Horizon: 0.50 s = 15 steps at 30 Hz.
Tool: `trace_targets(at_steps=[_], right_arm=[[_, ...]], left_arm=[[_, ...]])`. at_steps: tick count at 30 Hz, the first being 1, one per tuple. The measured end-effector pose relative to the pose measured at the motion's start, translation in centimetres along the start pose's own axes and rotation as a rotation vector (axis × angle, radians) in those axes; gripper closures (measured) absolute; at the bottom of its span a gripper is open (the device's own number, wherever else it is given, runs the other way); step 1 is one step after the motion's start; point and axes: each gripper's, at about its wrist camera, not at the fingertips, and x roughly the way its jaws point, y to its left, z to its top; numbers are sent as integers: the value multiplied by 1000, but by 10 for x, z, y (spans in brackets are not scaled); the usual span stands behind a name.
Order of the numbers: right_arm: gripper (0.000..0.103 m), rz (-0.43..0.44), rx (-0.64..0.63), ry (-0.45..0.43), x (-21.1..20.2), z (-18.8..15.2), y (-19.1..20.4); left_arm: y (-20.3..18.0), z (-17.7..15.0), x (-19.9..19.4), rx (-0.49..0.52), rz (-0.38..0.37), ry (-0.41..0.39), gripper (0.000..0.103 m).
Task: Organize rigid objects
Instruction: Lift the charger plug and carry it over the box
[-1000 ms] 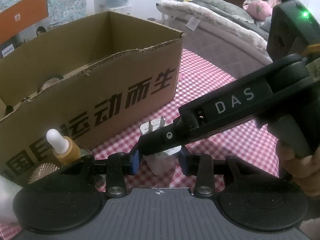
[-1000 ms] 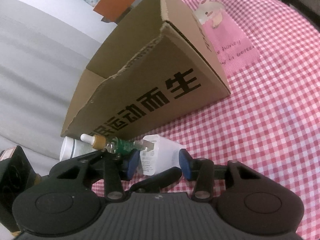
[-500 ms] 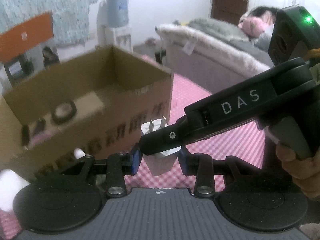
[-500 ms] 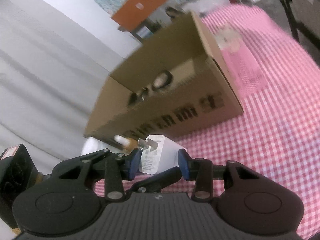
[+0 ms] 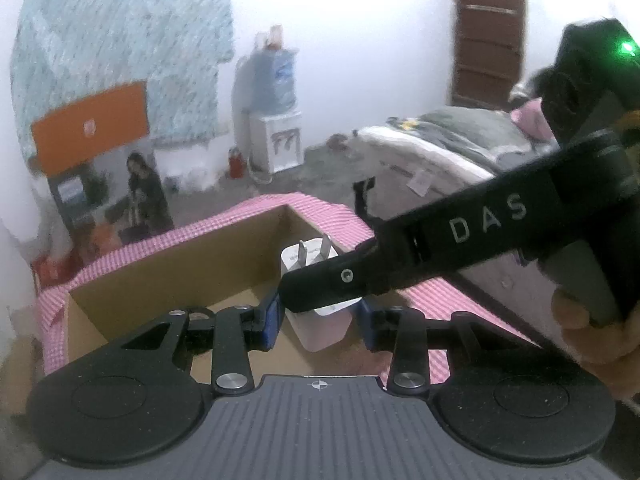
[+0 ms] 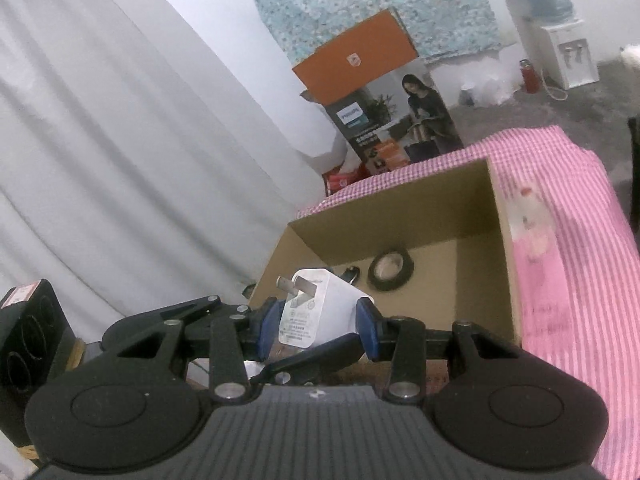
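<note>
We hold a white two-prong plastic wall charger (image 6: 320, 308) between both tools, low in the centre of each frame, above the open brown cardboard box (image 6: 436, 216). Our right gripper (image 6: 316, 326) has its blue pads narrowly parted and pressed on the charger's two sides. Our left gripper (image 5: 316, 322) is also partly closed, its pads against the charger's (image 5: 316, 276) lower body, while the right tool's black finger crosses in front from the right of that frame. Inside the box, right of centre in the right wrist view, lies a black roll of tape (image 6: 391, 269). The box sits on a pink checked tablecloth (image 6: 576, 248).
</note>
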Motion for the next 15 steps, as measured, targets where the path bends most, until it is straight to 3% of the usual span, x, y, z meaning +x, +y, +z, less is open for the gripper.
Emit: trace_targets(at_steps=[6,15], right_arm=[[58,-33,19,122,58,48,-27],[62,-95,21,293,137,80,-69]], left_arm=[[41,18,60,-134,-4,117,66],[86,23,129,-294,-8,282,67]])
